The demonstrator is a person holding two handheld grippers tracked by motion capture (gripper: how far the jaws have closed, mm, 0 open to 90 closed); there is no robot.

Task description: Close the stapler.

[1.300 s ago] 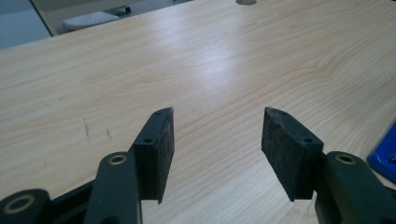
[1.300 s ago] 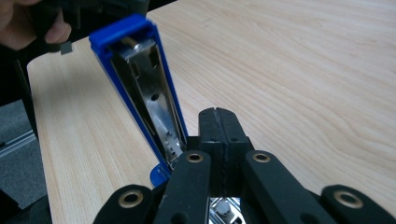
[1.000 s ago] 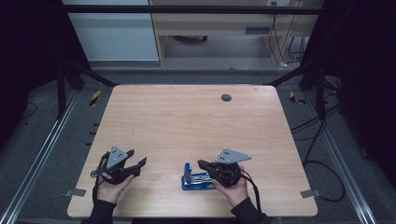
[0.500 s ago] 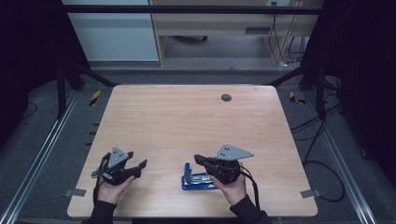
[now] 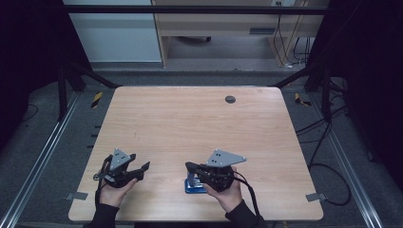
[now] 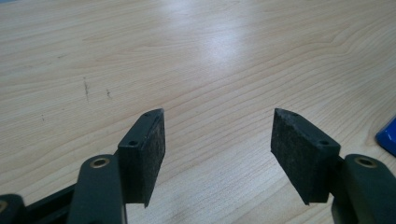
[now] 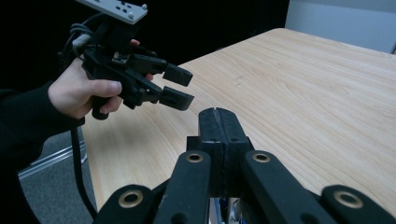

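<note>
Blue block sits under my shut right tongs, out of reach of the open left pair

Blue block [image 5: 194,186] lies flat near the front edge of the tabletop [image 5: 190,123], a little right of the middle. My right tongs [image 5: 189,166] hang just above its far left end, lifted clear of it as far as I can judge, with the hand and body covering most of the block from the high view. In the right gripper view those tongs [image 7: 218,122] are pressed pad to pad with nothing between them, and a sliver of blue shows low down behind the linkage. My left tongs [image 5: 140,170] are near the front left corner, well apart from the block, and they have just been opening; they now stand wide with only bare wood between the pads [image 6: 148,154]. A blue corner [image 6: 387,136] shows at the right edge of that view.

Risks as I judge them:
- Going down with the right pair closed would only push the block, perhaps toward the front edge.
- The block lies low and flat, so pads could slip over its top.
- Bringing the left pair across could clash with the right hand or snag its cable.
</note>
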